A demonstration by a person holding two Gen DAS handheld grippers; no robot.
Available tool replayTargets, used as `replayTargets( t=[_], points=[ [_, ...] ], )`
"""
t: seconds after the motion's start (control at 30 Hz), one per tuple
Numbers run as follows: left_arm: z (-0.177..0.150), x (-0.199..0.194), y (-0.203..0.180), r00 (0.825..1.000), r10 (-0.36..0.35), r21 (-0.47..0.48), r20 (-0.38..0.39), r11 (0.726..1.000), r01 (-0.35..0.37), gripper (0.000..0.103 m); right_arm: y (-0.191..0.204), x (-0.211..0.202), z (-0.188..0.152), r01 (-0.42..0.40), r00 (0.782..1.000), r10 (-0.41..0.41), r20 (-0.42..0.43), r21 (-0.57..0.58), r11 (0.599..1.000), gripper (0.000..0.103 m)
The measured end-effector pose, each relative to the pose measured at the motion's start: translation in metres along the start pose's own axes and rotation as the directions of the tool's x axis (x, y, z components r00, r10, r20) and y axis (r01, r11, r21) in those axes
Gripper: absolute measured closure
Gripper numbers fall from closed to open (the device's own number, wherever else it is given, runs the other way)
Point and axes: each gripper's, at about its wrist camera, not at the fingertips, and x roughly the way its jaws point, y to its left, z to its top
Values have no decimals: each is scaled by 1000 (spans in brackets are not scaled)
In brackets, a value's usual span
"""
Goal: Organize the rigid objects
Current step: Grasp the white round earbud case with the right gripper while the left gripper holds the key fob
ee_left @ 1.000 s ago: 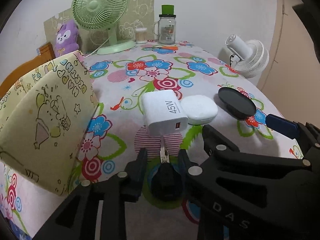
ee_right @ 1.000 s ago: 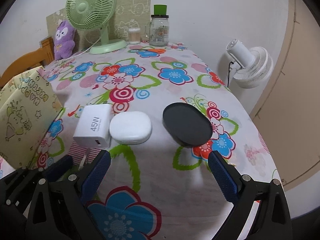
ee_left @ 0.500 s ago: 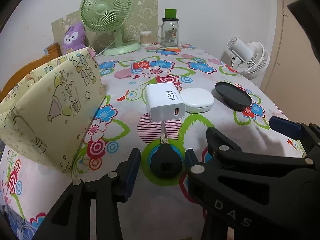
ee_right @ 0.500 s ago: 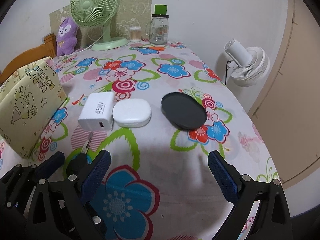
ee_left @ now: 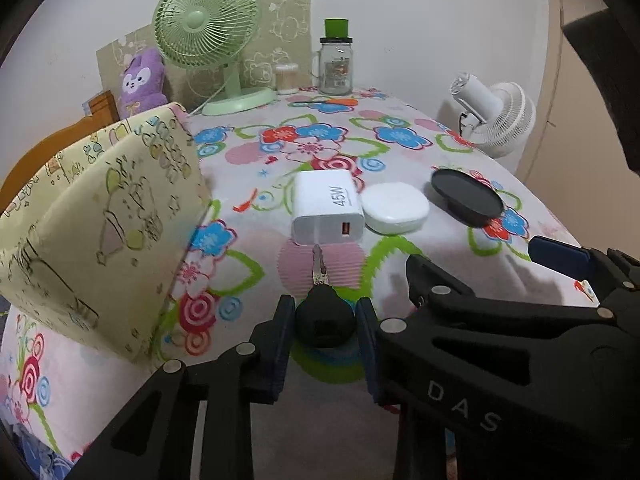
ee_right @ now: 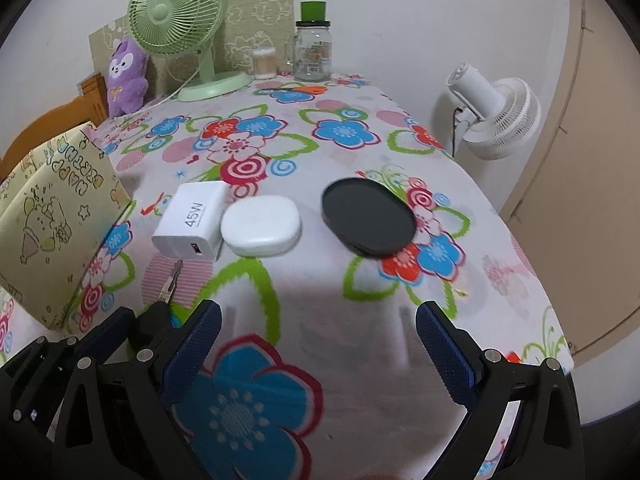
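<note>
Floral tablecloth (ee_left: 400, 344) now carries a row: black disc (ee_right: 368, 216), white case (ee_right: 260, 230), 45W charger (ee_left: 326, 212) | left gripper (ee_left: 325, 334), half a second ago wider, has narrowed onto car key (ee_left: 323, 312), still tabled | right gripper (ee_right: 316, 346) wide, empty | grasp looks imminent.

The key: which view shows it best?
The left wrist view: the key lies centred between the left gripper fingers, black head and metal blade both visible. The right wrist view shows only its blade; the head is mostly hidden.

Glossy white plastic charger (ee_left: 327, 207) on matt floral cloth tablecloth (ee_left: 400, 152).
</note>
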Motion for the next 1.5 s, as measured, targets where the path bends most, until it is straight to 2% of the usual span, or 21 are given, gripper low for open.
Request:
replayTargets(
  t=[0.17,0.3,0.47,0.77,0.8,0.87,0.9,1.2,1.5],
  points=[
    [6,5,11,1000,17,-4,-8,1000,-17,72,13,9,11,-32,999,32,-6,-18,999,4],
    [11,11,18,1000,20,-5,-11,1000,-20,72,18,18,18,-27,999,27,-18,-13,1000,4],
    [19,21,20,1000,13,-1,-15,1000,-13,72,18,32,26,-36,998,36,-49,7,999,12],
    [26,32,24,1000,-2,9,-22,1000,2,72,25,55,42,-31,997,29,-66,-20,999,17],
    [27,32,24,1000,-1,10,-21,1000,1,72,26,56,44,-31,998,29,-64,-21,999,18],
    [28,32,25,1000,-3,7,-22,1000,3,72,28,56,46,-36,998,35,-50,-31,999,40],
    [28,31,25,1000,-3,8,-19,1000,3,72,29,55,47,-44,998,42,-48,-37,998,45],
    [30,20,23,1000,-16,30,-3,999,16,72,25,44,46,-23,998,23,-64,-3,1000,45],
    [34,-8,22,998,-63,58,9,996,63,72,22,10,43,4,999,-3,-38,19,1000,45]
  ],
)
